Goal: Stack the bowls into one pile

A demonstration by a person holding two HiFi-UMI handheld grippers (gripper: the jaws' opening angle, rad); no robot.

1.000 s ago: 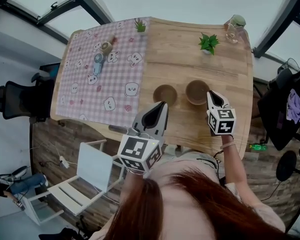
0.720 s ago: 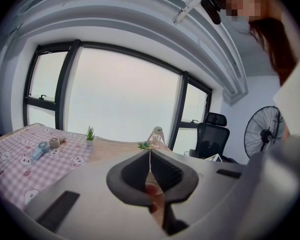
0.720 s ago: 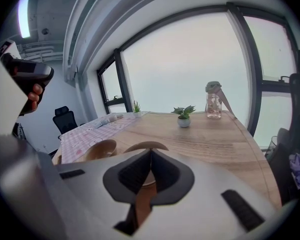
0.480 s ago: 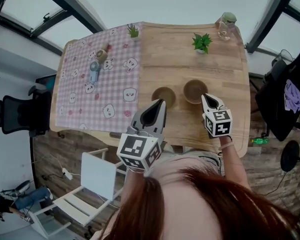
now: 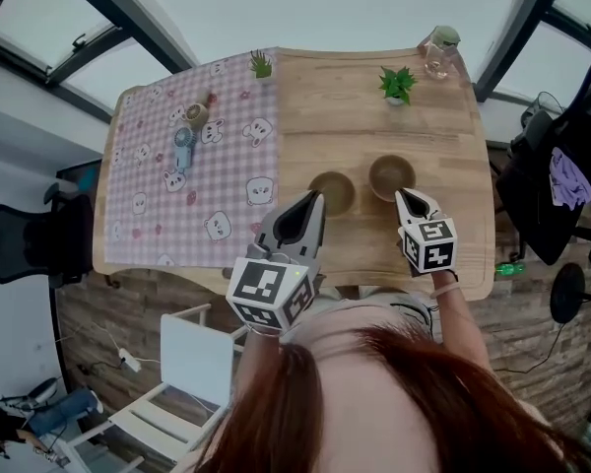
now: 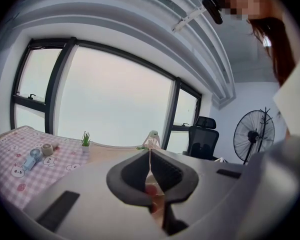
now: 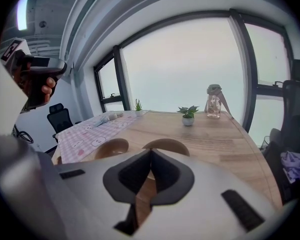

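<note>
On the table [image 5: 340, 106], right bowl [image 5: 390, 173] just beyond the closed, empty right hand-held gripper [image 5: 410, 196].

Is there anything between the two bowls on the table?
Nothing. Only a narrow strip of bare wooden table separates the left bowl from the right bowl. The head view and the right gripper view both show it.

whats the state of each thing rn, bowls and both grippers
left bowl: upright, empty, not stacked
right bowl: upright, empty, apart from the left bowl
left gripper: jaws together, holding nothing
right gripper: jaws together, holding nothing
</note>
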